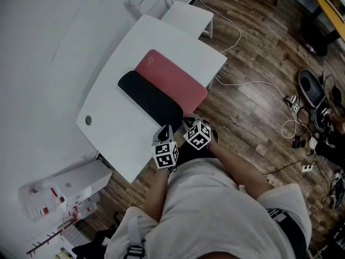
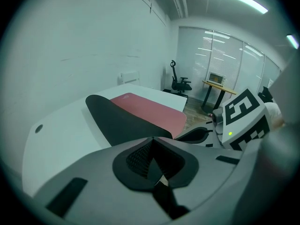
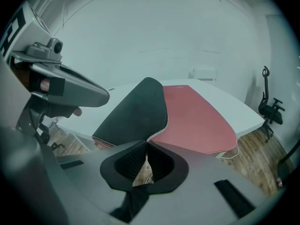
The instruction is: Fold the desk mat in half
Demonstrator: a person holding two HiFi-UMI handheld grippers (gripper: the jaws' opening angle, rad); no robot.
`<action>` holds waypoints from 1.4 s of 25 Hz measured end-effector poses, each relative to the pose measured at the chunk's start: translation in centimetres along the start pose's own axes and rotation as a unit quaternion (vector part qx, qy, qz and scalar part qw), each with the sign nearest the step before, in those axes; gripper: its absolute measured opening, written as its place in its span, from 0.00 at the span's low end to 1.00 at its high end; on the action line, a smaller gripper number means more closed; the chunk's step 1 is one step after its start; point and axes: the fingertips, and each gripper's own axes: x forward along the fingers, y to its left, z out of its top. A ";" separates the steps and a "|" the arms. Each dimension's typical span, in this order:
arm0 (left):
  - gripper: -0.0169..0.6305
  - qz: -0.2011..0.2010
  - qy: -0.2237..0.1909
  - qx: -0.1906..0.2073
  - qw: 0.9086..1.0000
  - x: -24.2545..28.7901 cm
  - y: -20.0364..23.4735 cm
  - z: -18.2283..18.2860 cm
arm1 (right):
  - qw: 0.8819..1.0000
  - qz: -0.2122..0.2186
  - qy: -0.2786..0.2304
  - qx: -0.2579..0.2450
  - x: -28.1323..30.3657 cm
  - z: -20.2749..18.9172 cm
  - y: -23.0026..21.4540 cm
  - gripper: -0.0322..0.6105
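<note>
White table (image 1: 124, 139) holds the mat (image 1: 167, 85), close to my edge. My left gripper (image 2: 152, 138) and right gripper (image 3: 147, 143) are both pinched tight on its near end, side by side, so I can pull the flap across, I think. Half shows pink, half shows black (the underside, flipped up).

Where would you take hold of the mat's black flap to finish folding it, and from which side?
I'd pinch the flap at its near corner, where the stitched free edge rises off the pink face, coming in from the table's near edge.
</note>
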 end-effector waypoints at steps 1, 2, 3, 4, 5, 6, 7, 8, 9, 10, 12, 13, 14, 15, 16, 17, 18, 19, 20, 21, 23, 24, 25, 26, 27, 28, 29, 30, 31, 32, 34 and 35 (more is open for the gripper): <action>0.05 -0.001 0.002 0.001 1.000 0.1 0.0 0.1 | 1.000 0.002 0.000 0.000 0.0 0.0 0.0 0.12; 0.05 -0.002 0.003 0.003 1.000 0.2 0.0 0.3 | 1.000 0.003 0.000 0.000 -0.1 0.1 0.0 0.12; 0.05 -0.005 0.004 0.005 1.000 0.4 -0.1 0.6 | 1.000 0.003 -0.001 0.000 -0.1 0.1 0.0 0.12; 0.05 -0.008 0.004 0.006 1.000 0.5 -0.3 0.8 | 1.000 0.003 -0.001 0.002 -0.2 0.1 -0.2 0.12; 0.05 -0.010 0.005 0.008 1.000 0.6 -0.4 0.9 | 1.000 0.002 0.000 0.006 -0.2 0.1 -0.4 0.12; 0.05 -0.011 0.006 0.010 1.000 0.8 -0.4 1.0 | 1.000 0.001 0.000 0.009 -0.2 0.1 -0.6 0.12; 0.05 -0.012 0.009 0.010 1.000 1.0 -0.3 1.1 | 1.000 0.001 0.000 0.012 -0.2 0.2 -0.7 0.12; 0.05 -0.012 0.011 0.011 1.000 1.2 -0.3 1.1 | 1.000 0.000 -0.001 0.012 -0.2 0.2 -0.9 0.12; 0.05 -0.013 0.012 0.011 1.000 1.4 -0.4 1.2 | 1.000 0.000 -0.002 0.011 -0.3 0.2 -1.0 0.12; 0.05 -0.015 0.013 0.012 1.000 1.7 -0.4 1.4 | 1.000 -0.001 -0.002 0.011 -0.4 0.2 -1.2 0.12; 0.05 -0.018 0.013 0.014 1.000 2.0 -0.6 1.7 | 1.000 -0.003 -0.001 0.013 -0.5 0.1 -1.3 0.12; 0.05 -0.020 0.013 0.015 1.000 2.2 -0.7 1.8 | 1.000 -0.003 -0.001 0.014 -0.5 0.1 -1.3 0.12; 0.05 -0.022 0.013 0.016 1.000 2.3 -0.7 2.0 | 1.000 -0.004 -0.001 0.016 -0.5 0.1 -1.4 0.12; 0.05 -0.023 0.012 0.017 1.000 2.5 -0.7 2.2 | 1.000 -0.005 -0.002 0.016 -0.5 0.2 -1.5 0.12; 0.05 -0.024 0.013 0.018 0.999 2.7 -0.8 2.3 | 1.000 -0.006 -0.002 0.017 -0.5 0.2 -1.6 0.12; 0.05 -0.025 0.013 0.019 0.999 2.9 -0.8 2.3 | 1.000 -0.007 -0.003 0.018 -0.5 0.2 -1.7 0.12; 0.05 -0.026 0.014 0.020 0.999 3.0 -0.9 2.4 | 1.000 -0.008 -0.003 0.020 -0.5 0.2 -1.8 0.12; 0.05 -0.027 0.014 0.021 0.999 3.1 -1.0 2.5 | 1.000 -0.009 -0.003 0.021 -0.6 0.2 -1.9 0.12; 0.05 -0.028 0.015 0.021 0.999 3.1 -1.0 2.6 | 1.000 -0.010 -0.004 0.023 -0.6 0.2 -2.0 0.12; 0.05 -0.029 0.015 0.021 0.999 3.2 -1.1 2.6 | 1.000 -0.011 -0.004 0.024 -0.7 0.2 -2.1 0.12; 0.05 -0.030 0.015 0.021 0.999 3.2 -1.2 2.7 | 1.000 -0.014 -0.003 0.025 -0.9 0.1 -2.4 0.12; 0.05 -0.030 0.015 0.021 0.999 3.3 -1.3 2.7 | 1.000 -0.016 -0.003 0.025 -1.0 0.1 -2.5 0.12; 0.05 -0.031 0.015 0.022 0.999 3.4 -1.4 2.7 | 1.000 -0.017 -0.004 0.025 -1.0 0.0 -2.6 0.12; 0.05 -0.031 0.016 0.022 0.999 3.5 -1.4 2.7 | 1.000 -0.017 -0.004 0.025 -1.0 0.0 -2.7 0.12; 0.05 -0.032 0.016 0.023 0.999 3.6 -1.5 2.8 | 1.000 -0.017 -0.004 0.025 -1.0 -0.1 -2.8 0.12; 0.05 -0.033 0.016 0.024 0.999 3.7 -1.6 2.8 | 0.999 -0.018 -0.004 0.026 -1.0 -0.2 -2.8 0.12; 0.05 -0.033 0.016 0.025 0.999 3.8 -1.7 2.9 | 0.999 -0.018 -0.004 0.028 -1.1 -0.2 -2.9 0.12; 0.05 -0.034 0.016 0.027 0.999 3.9 -1.8 3.0 | 0.999 -0.019 -0.004 0.029 -1.1 -0.2 -3.0 0.12; 0.05 -0.035 0.016 0.029 0.999 4.0 -1.8 3.1 | 0.999 -0.019 -0.004 0.031 -1.1 -0.2 -3.0 0.12; 0.05 -0.037 0.015 0.030 0.999 4.0 -1.9 3.3 | 0.999 -0.020 -0.005 0.032 -1.1 -0.1 -3.1 0.12; 0.05 -0.039 0.015 0.034 0.999 4.1 -2.0 3.6 | 0.999 -0.021 -0.006 0.033 -1.2 -0.1 -3.3 0.12; 0.05 -0.039 0.015 0.035 0.999 4.2 -2.2 3.7 | 0.999 -0.022 -0.006 0.033 -1.3 -0.1 -3.4 0.12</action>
